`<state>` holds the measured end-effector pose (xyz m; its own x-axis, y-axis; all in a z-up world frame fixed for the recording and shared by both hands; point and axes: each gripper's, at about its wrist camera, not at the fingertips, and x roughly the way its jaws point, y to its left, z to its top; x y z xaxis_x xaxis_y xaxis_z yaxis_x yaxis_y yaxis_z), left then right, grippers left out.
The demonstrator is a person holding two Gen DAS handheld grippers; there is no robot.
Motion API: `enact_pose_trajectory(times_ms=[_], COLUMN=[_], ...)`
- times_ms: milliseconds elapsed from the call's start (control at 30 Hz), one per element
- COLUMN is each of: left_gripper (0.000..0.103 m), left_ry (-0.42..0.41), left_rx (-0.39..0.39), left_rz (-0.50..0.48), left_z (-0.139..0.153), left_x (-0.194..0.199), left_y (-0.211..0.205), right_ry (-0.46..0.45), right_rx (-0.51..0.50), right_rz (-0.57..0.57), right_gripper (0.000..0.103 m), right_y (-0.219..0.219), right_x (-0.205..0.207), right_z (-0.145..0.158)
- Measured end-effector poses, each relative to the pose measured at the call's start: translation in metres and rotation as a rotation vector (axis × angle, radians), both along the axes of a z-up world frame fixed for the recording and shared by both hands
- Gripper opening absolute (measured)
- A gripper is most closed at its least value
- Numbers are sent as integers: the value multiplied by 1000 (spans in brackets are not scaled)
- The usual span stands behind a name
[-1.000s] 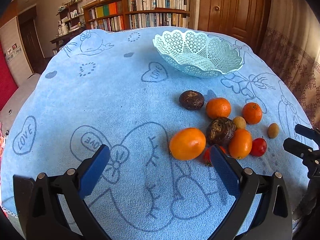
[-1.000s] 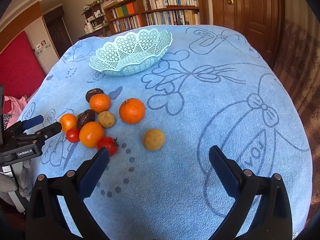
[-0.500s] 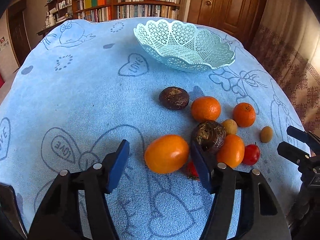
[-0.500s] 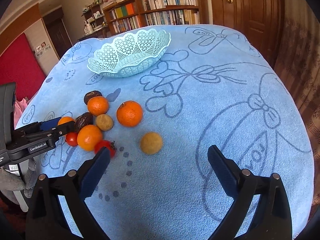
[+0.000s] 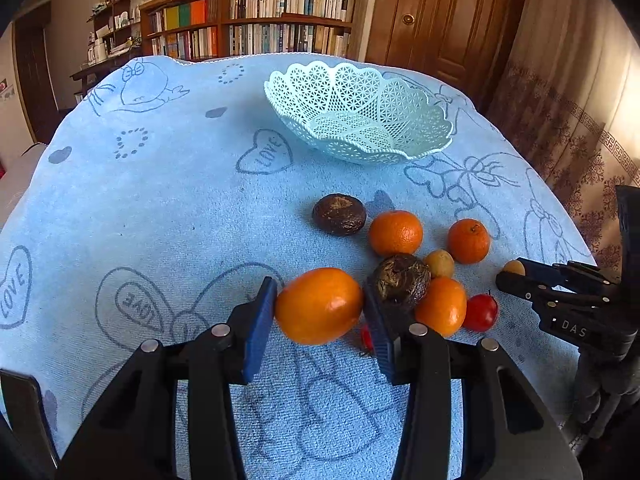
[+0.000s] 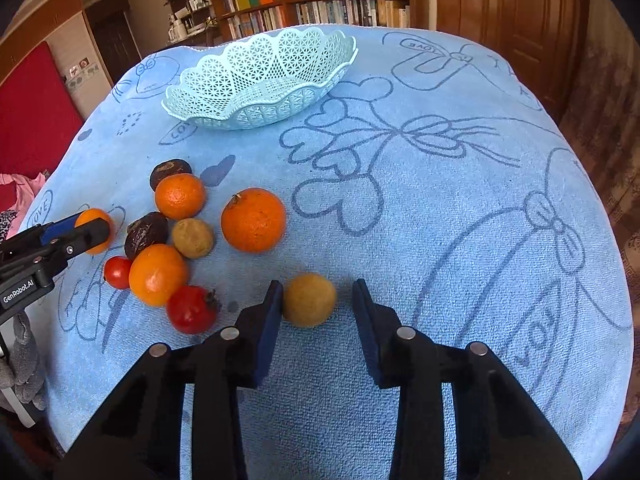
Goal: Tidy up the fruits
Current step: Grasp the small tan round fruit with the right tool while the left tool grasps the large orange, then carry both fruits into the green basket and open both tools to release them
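- Left hand-held gripper [image 5: 320, 312]: I see both blue pads touching the big oval orange [image 5: 319, 305], one on each side. Clamped on it. I can't tell if the fruit is off the surface [image 5: 160, 208] yet.
- Right hand-held gripper [image 6: 316, 306]: jaws apart around the small tan round fruit [image 6: 309, 299]. Left pad touches or nearly touches it, right pad has a clear gap. Not gripping.
- Rest of the pile sits just right of the oval orange in the left view: wrinkled dark fruit [image 5: 401, 279] right behind the right pad, a smaller orange [image 5: 441, 306] touching it, red tomato [image 5: 481, 312] beside that.
- Behind those: round orange [image 5: 395, 233], small yellowish fruit [image 5: 439, 263], another orange [image 5: 468, 241], second dark fruit [image 5: 339, 214] on its own towards the basket.
- One more small red tomato [image 6: 117, 272] is partly hidden behind the left gripper's finger in the left view and plain in the right view.
- Mint lattice basket [image 5: 360, 120] is at the far side of the surface, well apart from the fruit, nothing in it.
- Surface is covered with a blue towel with heart and bow drawings.
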<state>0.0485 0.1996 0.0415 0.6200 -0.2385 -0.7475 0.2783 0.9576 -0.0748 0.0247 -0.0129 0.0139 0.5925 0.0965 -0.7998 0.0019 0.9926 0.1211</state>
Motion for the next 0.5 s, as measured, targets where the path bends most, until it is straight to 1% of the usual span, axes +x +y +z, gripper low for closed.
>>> enact_pose_trajectory(times_ms=[33,67,133,300,500], left_gripper=[45,45,45,45,45], left_ry=[-3,-5,-10,-32,-49], left_rx=[1,2,3,3,1], left_rz=[2,5,8,16,33], left_z=[1,2,5,13,20], left_x=[0,0,1,2,7], left_y=[1,1,2,6,8], right_ry=[-1,0,-1,-46,-109], right_rx=[1,9,6,-7,-12], right_rz=[3,8,11,18,26], right_gripper=[33,27,27,27,27], right_y=[0,0,1,2,4], right_x=[0,-1,-2,0,20], right_z=[1,2,6,27,54])
